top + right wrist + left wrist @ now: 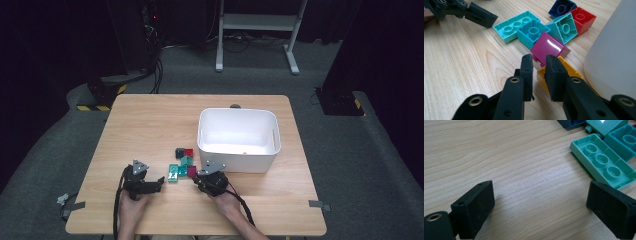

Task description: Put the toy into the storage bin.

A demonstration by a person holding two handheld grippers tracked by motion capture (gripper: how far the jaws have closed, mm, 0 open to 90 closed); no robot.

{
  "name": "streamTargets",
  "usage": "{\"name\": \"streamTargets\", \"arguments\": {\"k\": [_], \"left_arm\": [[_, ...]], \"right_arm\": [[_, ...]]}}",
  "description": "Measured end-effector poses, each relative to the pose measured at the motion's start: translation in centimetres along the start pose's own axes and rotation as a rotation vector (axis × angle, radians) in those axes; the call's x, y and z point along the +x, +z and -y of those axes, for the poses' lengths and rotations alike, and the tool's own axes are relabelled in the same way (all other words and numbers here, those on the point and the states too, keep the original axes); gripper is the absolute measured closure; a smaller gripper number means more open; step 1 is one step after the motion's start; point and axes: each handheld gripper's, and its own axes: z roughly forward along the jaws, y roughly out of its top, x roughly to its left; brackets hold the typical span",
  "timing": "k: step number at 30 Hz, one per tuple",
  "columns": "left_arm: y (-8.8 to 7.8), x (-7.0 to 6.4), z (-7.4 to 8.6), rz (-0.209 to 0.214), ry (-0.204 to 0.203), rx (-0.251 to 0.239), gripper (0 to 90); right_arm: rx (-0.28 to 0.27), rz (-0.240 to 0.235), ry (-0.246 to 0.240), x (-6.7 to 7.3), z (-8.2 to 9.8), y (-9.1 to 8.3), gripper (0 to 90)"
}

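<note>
Evidently the work in hand is the lifting of a yellow brick [567, 72], which lies on the table [150, 120] just beside the near wall of the white bin [238, 142], toward the middle of the near half of the surface and at the near end of a small cluster of bricks. The right gripper [539, 68] is seen with its jaws drawn almost together over the brick's near wall; whether the pads actually press on that thin wall cannot be told, as the contact is hidden behind them. The left gripper [544, 202] is held released, wide apart over bare wood, close to a long teal brick [602, 165]. The yellow brick is judged to be light, stiff, hollow plastic with a glossy, rather slippery skin; a grip across one upright wall should serve, though a twist could let it pivot. A magenta brick [550, 46] touches or overlaps its far edge and may be dragged along.
</note>
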Motion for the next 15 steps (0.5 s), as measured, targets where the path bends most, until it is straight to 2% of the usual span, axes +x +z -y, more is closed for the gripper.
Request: {"name": "streamTargets", "arguments": {"k": [4, 15], "left_arm": [[0.0, 0.0, 0.0, 0.0, 0.0, 0.0, 8.0], [0.0, 0.0, 0.0, 0.0, 0.0, 0.0, 8.0]], "right_arm": [[-0.002, 0.008, -0.014, 0.01, 0.08, -0.04, 82.1], [-0.015, 0.016, -0.026, 0.17, -0.05, -0.45, 83.2]]}}
